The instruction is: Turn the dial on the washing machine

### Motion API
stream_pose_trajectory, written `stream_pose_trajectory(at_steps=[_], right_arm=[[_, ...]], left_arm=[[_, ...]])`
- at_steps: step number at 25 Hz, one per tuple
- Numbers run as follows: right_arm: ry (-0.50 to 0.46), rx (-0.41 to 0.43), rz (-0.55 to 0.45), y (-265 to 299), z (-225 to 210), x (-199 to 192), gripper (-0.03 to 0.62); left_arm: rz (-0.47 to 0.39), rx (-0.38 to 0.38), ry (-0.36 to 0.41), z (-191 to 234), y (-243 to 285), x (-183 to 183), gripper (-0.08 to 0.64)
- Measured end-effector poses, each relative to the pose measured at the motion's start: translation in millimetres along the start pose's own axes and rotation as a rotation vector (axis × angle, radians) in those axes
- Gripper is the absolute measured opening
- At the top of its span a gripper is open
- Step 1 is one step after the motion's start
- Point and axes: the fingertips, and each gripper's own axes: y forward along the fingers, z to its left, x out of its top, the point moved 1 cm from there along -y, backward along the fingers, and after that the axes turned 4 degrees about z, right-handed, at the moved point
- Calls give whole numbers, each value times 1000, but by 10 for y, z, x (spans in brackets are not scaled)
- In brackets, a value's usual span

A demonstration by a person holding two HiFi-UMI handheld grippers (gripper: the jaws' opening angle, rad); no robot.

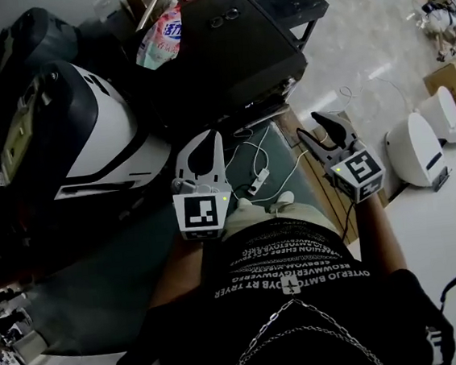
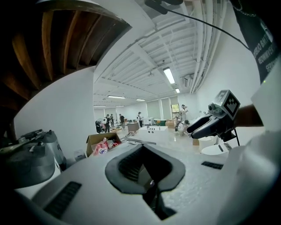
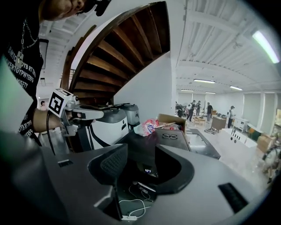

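I held both grippers close in front of my body, well apart from the dark box ahead that I took for the washing machine (image 1: 224,65), since I judged the reach not yet begun. My left gripper (image 1: 202,152) had its fingers apart with nothing between them, and my right gripper (image 1: 313,128) was likewise open and empty. I could not pick out the dial in any view. The head view showed spectacles (image 1: 223,16) lying on the machine's top. Only the right gripper view, aimed at the machine's front, caught a small lit display (image 3: 148,170). The left gripper view looked across the hall and missed the machine altogether.
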Motion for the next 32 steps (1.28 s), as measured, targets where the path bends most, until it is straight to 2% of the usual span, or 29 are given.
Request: stream_pose_trajectory(at_steps=[6, 9, 13, 16, 24, 32], right_arm=[[1, -67, 11, 86, 32, -31, 196], [29, -95, 44, 109, -113, -202, 198], [48, -114, 74, 188, -351, -387, 198], [43, -111, 106, 306, -551, -561, 198], [97, -71, 162, 872, -1211, -1117, 198], [47, -15, 223, 1545, -1698, -1555, 199]], left_arm=[[-26, -29, -21, 135, 5, -103, 5], [-9, -44, -36, 58, 23, -164, 5], [-1, -43, -15, 3, 141, -160, 5], [23, -24, -27, -28, 300, -162, 5], [10, 69, -54, -90, 839, 40, 5], [85, 138, -101, -123, 1262, -282, 5]])
